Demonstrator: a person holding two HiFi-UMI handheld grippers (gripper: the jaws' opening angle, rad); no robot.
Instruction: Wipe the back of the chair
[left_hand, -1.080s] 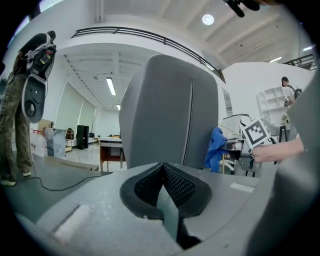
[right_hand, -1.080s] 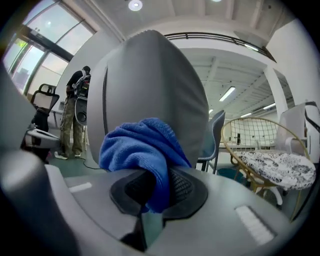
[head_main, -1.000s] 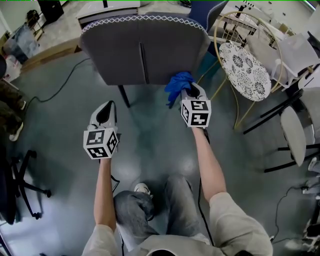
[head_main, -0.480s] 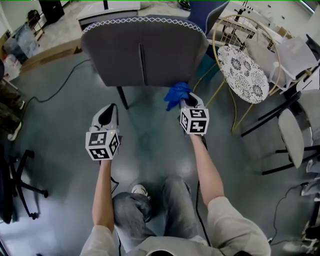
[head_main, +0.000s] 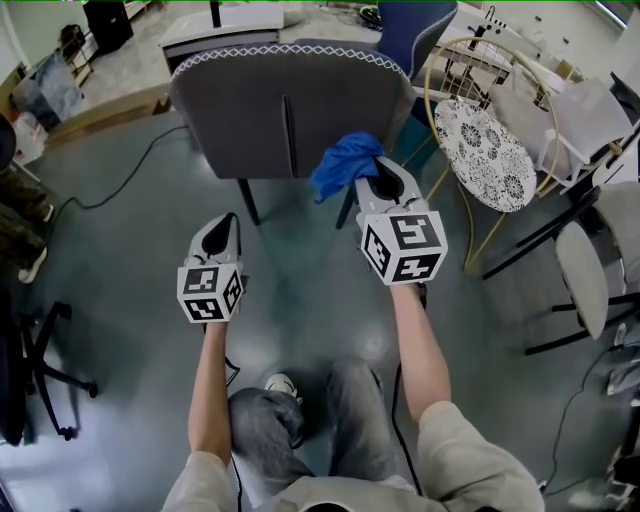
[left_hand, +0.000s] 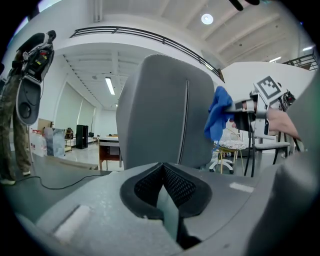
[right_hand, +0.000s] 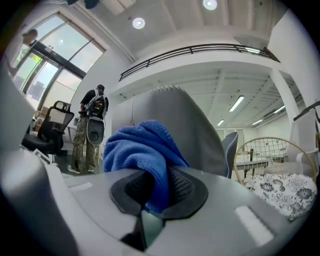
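Right gripper: jaws pinching blue cloth. Cloth bunched against lower right part of grey chair back; actual contact unclear. Left gripper: jaws pressed together, nothing between, low in front of chair back, apart from it.
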